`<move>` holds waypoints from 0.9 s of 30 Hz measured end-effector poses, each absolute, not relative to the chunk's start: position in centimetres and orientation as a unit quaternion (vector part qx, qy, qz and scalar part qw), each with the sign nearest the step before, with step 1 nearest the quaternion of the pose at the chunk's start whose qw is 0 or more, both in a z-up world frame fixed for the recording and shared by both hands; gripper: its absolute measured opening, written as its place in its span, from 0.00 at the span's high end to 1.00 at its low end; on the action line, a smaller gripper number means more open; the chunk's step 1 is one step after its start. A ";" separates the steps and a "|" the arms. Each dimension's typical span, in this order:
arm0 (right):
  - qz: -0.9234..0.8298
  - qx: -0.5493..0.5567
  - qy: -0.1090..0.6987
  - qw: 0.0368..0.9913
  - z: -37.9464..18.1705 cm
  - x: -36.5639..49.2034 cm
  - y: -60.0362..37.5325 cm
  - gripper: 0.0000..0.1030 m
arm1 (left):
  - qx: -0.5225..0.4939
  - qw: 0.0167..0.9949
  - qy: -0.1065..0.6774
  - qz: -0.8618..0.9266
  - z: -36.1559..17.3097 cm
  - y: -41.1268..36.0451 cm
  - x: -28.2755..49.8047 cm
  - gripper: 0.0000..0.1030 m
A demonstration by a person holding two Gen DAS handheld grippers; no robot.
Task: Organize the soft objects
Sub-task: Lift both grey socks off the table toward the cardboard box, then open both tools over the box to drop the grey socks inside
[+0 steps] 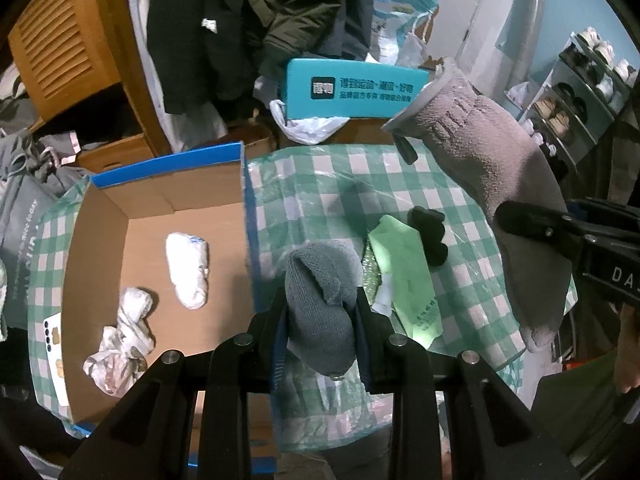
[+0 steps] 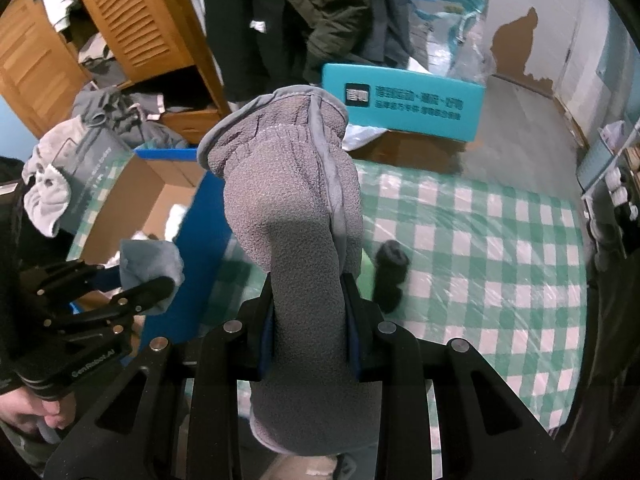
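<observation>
My left gripper (image 1: 322,300) is shut on a grey knitted sock (image 1: 322,280), held above the green checked tablecloth (image 1: 360,176) just right of an open cardboard box (image 1: 108,248). The box holds a white rolled sock (image 1: 188,276) and a crumpled white cloth (image 1: 120,344). My right gripper (image 2: 308,284) is shut on a grey fleece glove (image 2: 288,184), held up above the table; the glove also shows in the left wrist view (image 1: 492,164). A black glove (image 1: 430,236) and a green packet (image 1: 404,280) lie on the cloth.
A teal box (image 1: 356,88) stands at the table's back edge with a plastic bag. Dark jackets (image 1: 256,20) hang behind. A wooden louvred wardrobe (image 2: 132,24) is at left, a shoe rack (image 1: 580,92) at right.
</observation>
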State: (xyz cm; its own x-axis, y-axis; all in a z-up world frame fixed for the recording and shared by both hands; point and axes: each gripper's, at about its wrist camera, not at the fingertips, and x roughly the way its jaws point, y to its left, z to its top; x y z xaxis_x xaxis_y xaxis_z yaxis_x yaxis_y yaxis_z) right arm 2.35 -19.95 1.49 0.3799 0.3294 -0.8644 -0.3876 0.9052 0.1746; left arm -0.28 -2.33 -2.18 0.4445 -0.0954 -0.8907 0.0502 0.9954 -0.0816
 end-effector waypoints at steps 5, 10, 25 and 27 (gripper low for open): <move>0.228 -0.033 0.511 0.828 1.8 2.3 -17.8 0.73 | -0.028 0.854 0.519 -0.033 -1.8 -0.8 -0.8 0.72; 0.239 -0.040 0.512 0.824 1.8 2.4 -15.6 0.73 | -0.038 0.855 0.517 -0.024 -1.8 0.9 -1.1 0.72; 0.279 -0.068 0.520 0.805 1.4 2.7 -7.6 0.73 | -0.070 0.852 0.518 0.009 -2.7 6.5 -2.1 0.72; 0.284 -0.072 0.522 0.801 1.1 2.7 -6.4 0.73 | -0.075 0.851 0.519 0.015 -2.9 7.3 -2.2 0.72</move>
